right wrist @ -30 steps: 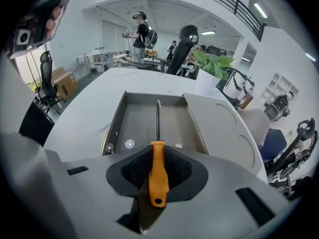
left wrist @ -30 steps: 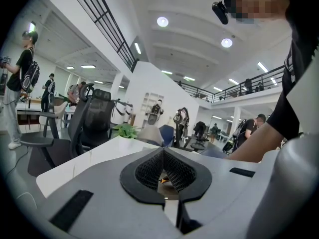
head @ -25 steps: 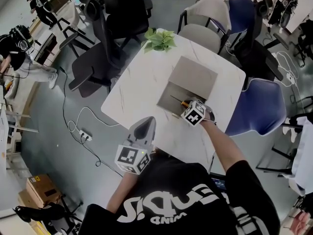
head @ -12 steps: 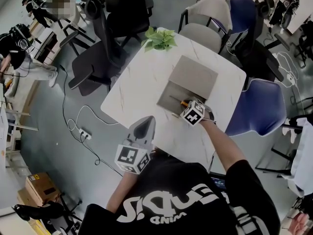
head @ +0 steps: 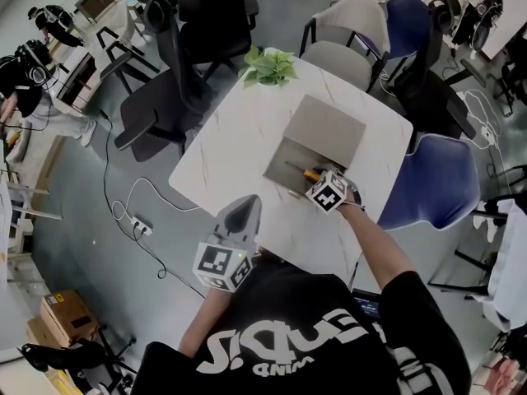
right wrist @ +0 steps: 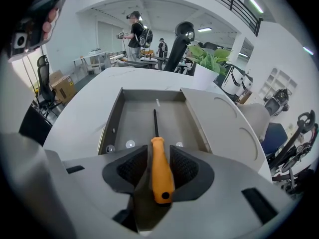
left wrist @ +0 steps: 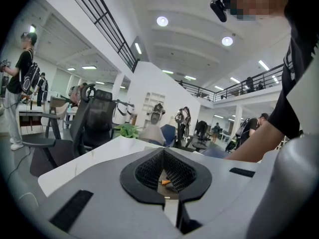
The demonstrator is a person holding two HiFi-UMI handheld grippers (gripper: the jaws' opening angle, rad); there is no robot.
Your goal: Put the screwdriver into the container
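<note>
Right gripper (right wrist: pixel 158 156) jaws opening; screwdriver (right wrist: pixel 159 176) lies loose between them, shaft pointing into container (right wrist: pixel 113 121).

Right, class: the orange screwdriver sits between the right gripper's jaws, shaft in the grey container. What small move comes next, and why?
Probably let go fully, then draw the right gripper back. Its jaws are opening around the screwdriver handle, and the shaft already lies inside the container, so the tool should drop in.
</note>
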